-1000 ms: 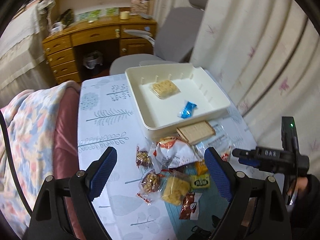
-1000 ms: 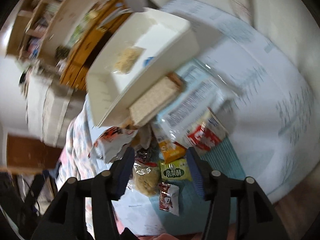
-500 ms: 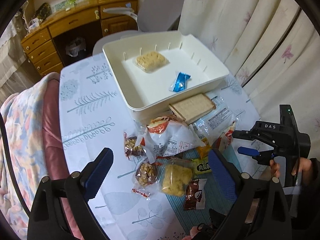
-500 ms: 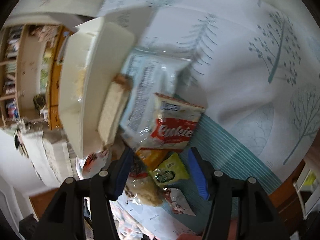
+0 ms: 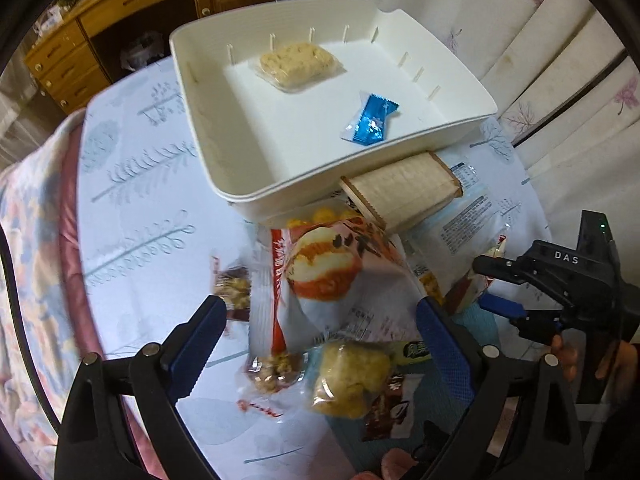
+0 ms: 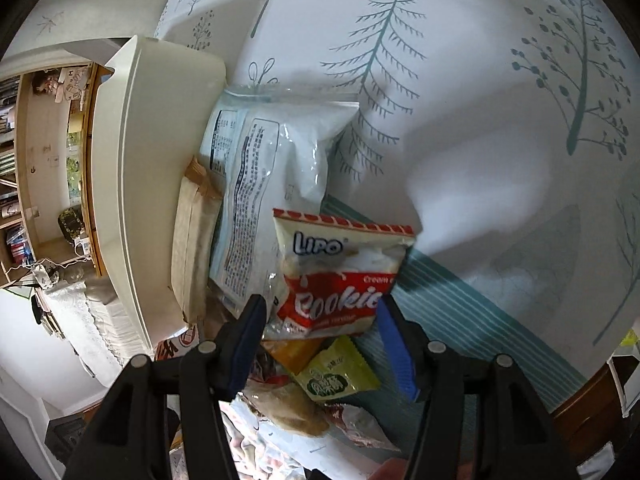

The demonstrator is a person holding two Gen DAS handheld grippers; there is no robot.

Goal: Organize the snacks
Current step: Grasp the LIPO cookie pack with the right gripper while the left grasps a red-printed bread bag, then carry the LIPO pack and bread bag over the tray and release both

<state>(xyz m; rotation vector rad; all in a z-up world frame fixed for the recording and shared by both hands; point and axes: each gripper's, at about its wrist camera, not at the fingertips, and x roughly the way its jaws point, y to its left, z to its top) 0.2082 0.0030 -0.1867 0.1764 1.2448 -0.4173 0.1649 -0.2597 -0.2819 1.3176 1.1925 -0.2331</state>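
While the left gripper [image 5: 316, 330] hangs wide open over a bun packet [image 5: 332, 276], the half-open right gripper [image 6: 320, 330] straddles a cookie packet [image 6: 340, 276], low centre, untouched, its length running up-frame.

The wafer pack [image 5: 400, 194] tucks one end under the bin [image 5: 224, 184], so that end is hidden. A yellow snack [image 5: 320, 214] peeks out beneath the bin wall, mostly covered by the big white bag [image 5: 332, 280]. The nut packet [image 5: 234, 296] smears into blur. Small print on the clear bag [image 6: 256, 184] is unreadable. The green packet [image 6: 334, 376] sits half under the cookie pack [image 6: 340, 280].
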